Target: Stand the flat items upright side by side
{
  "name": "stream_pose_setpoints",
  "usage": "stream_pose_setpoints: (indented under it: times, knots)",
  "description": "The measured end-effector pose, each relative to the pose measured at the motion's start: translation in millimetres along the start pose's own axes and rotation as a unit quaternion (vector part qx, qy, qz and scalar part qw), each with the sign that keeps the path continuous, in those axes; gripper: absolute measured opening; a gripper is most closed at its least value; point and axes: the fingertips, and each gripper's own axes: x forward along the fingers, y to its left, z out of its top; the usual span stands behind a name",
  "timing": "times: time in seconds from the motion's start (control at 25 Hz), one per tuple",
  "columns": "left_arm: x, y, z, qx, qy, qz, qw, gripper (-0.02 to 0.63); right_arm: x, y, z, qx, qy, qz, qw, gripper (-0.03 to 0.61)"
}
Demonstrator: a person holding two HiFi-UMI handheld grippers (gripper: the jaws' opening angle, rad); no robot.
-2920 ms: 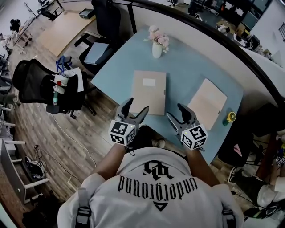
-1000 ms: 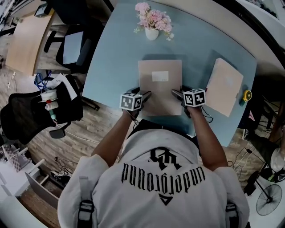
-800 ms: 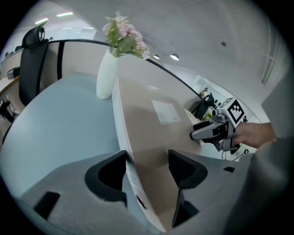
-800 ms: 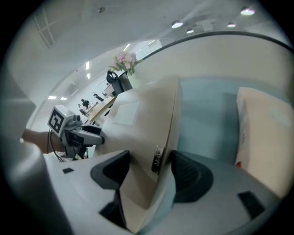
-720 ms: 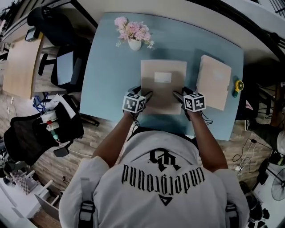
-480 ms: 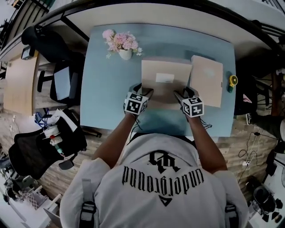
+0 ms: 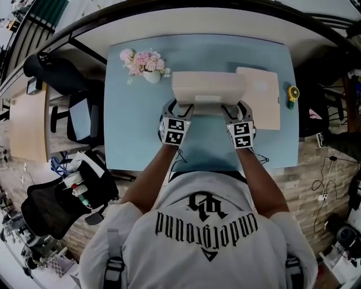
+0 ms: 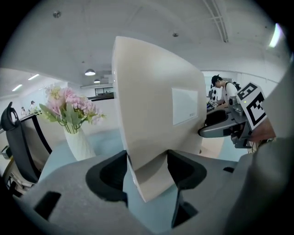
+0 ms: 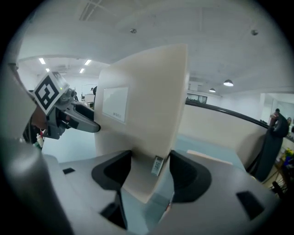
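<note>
A beige flat box (image 7: 208,87) with a white label (image 8: 185,106) stands tipped up on the blue table (image 7: 206,148), its near edge lifted. My left gripper (image 7: 179,108) is shut on its lower left corner, and the left gripper view shows the box (image 8: 156,114) wedged between the pads (image 8: 120,166). My right gripper (image 7: 234,109) holds the lower right corner. Its jaws are closing, and both sides press on the box (image 9: 147,119) between them. A second beige flat item (image 7: 264,100) lies flat to the right, partly behind the raised box.
A white vase of pink flowers (image 7: 144,62) stands at the table's back left. A small yellow object (image 7: 291,93) sits by the right edge. Black office chairs (image 7: 62,73) stand left of the table. A curved partition rail (image 7: 186,17) runs behind it.
The box lay flat with both grippers at its near corners. Its near edge has since been lifted, and it now stands almost upright. The head view has shifted forward over the table.
</note>
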Motion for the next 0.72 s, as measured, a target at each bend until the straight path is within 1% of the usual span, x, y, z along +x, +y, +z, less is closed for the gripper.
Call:
stream_pose_setpoints:
  times: [0.16,0.36,0.48,0.6,0.72]
  knots:
    - [3.8,1.1,-2.3,0.009,-0.006,0.014,0.9998,0.279,4.1,-2.3,-1.0,-0.023,-0.014,-0.017,1.000,0.262]
    - [9.8,-1.7,-13.7,0.005,-0.004,0.019,0.9998,0.276,10.4,-3.3,-15.3,-0.031,-0.008,-0.020,0.999,0.262]
    - [11.3,-0.7,-16.4,0.004,-0.008,0.018,0.9998,0.281,11.0,-3.9,-17.4,-0.044,-0.005,-0.023,0.999,0.265]
    - [10.9,-0.2,-15.2,0.001,-0.011,0.016,0.9998,0.290,10.3,-4.1,-17.0,-0.052,0.000,-0.023,0.998,0.288]
    - [10.6,0.2,-13.3,-0.009,-0.015,0.015,0.9997,0.303,10.0,-2.8,-17.2,-0.048,0.003,-0.017,0.999,0.311]
